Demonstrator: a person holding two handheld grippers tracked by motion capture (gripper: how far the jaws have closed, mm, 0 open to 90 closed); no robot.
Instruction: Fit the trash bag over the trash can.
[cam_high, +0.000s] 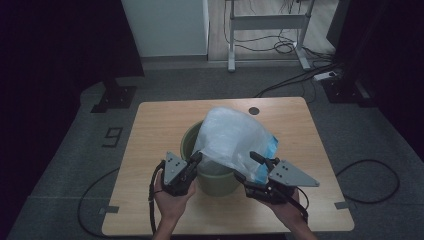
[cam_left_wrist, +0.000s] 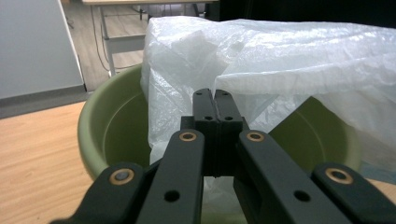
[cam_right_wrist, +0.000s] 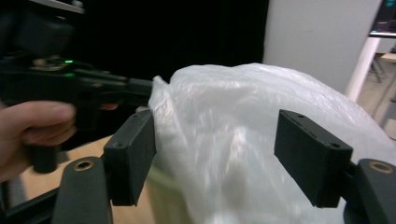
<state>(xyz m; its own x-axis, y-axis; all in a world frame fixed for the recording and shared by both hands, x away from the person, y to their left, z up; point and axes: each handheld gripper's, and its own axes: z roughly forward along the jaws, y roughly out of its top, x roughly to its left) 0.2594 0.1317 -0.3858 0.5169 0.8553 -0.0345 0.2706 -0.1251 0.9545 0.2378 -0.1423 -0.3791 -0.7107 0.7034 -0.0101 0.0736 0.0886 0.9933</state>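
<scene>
A green round bucket (cam_high: 215, 181) stands in the middle of the wooden table (cam_high: 155, 150). A translucent white plastic bag (cam_high: 230, 137) billows up out of it and leans to the right. My left gripper (cam_high: 196, 157) is at the bucket's near-left rim, shut on the bag's edge; in the left gripper view its jaws (cam_left_wrist: 215, 100) meet on a fold of the bag (cam_left_wrist: 289, 70) above the bucket (cam_left_wrist: 107, 135). My right gripper (cam_high: 245, 165) is open at the bag's near-right side. In the right gripper view (cam_right_wrist: 222, 156) the bag (cam_right_wrist: 224, 140) bulges between the wide-apart pads.
A blue patch (cam_high: 270, 145) shows at the bag's right side. A dark round hole (cam_high: 254, 110) sits near the table's far edge. Beyond the table are a white desk frame (cam_high: 267, 22) and cables on the floor (cam_high: 300, 77).
</scene>
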